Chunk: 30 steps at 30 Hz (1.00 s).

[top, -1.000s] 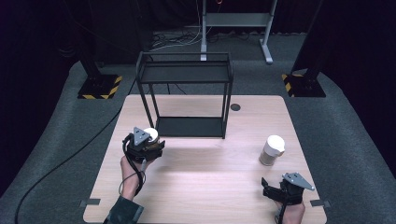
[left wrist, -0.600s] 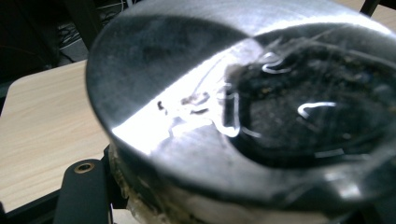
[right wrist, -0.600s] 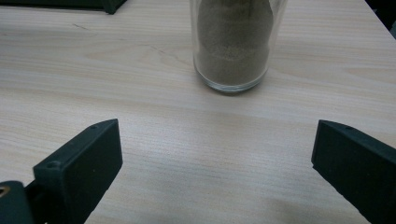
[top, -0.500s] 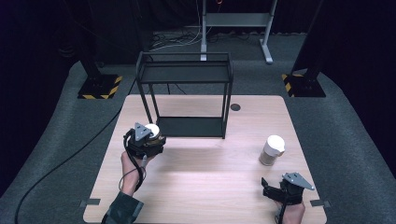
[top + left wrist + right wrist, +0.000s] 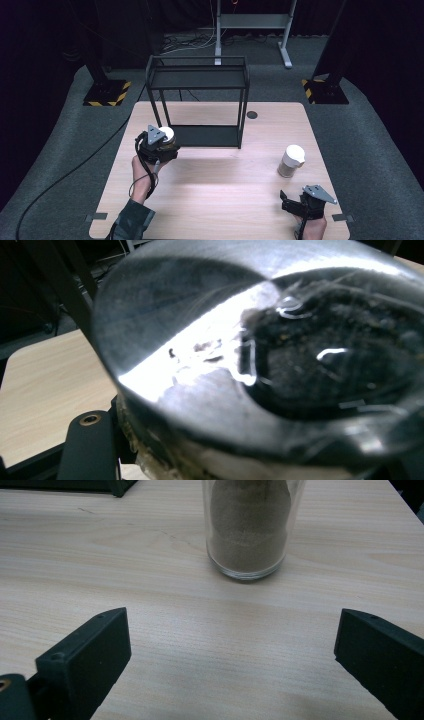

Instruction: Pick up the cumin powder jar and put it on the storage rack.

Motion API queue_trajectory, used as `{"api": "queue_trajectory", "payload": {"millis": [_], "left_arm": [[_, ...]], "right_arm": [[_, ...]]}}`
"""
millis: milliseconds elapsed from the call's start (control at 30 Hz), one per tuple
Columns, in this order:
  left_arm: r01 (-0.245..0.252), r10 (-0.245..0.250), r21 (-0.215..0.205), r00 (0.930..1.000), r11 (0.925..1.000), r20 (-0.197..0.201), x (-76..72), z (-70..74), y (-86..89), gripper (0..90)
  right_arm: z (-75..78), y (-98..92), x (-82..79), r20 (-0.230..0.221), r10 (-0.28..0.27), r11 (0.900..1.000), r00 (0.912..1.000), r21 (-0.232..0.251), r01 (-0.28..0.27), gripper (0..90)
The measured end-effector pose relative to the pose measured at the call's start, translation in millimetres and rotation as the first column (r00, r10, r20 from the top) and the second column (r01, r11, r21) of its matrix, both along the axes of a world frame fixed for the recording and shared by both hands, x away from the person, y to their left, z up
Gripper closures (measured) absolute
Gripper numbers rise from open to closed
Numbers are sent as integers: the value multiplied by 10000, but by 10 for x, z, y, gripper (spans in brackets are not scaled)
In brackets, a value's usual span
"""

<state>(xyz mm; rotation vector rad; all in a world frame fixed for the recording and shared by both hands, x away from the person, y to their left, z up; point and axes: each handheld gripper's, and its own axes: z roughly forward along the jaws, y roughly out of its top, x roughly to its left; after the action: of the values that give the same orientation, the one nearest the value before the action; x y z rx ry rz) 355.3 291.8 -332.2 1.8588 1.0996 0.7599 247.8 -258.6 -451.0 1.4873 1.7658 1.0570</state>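
Observation:
My left gripper is shut on a jar with a white lid, held just in front of the left leg of a black wire shelf rack. In the left gripper view the jar's lid looms close and blurred, with one black finger at its lower left. A second jar with brown powder and a white lid stands on the table at the right. My right gripper rests near the table's front edge, open, and the jar of powder stands a little beyond its wide-apart fingers.
The wooden table has a small round hole behind the rack. A black cable trails off the left side onto the grey floor. Stand bases with yellow-black stripes sit beyond the table.
My left gripper has edged the jar slightly toward the rack. The right gripper has kept still.

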Motion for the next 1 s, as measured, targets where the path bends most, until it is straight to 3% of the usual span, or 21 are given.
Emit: {"api": "queue_trajectory", "payload": {"millis": [1000], "left_arm": [[333,-335,94,9993,9994,160,210,277,-51,308]], "right_arm": [[3,9,4,-12,-23,10000,10000,-38,23,1]]}}
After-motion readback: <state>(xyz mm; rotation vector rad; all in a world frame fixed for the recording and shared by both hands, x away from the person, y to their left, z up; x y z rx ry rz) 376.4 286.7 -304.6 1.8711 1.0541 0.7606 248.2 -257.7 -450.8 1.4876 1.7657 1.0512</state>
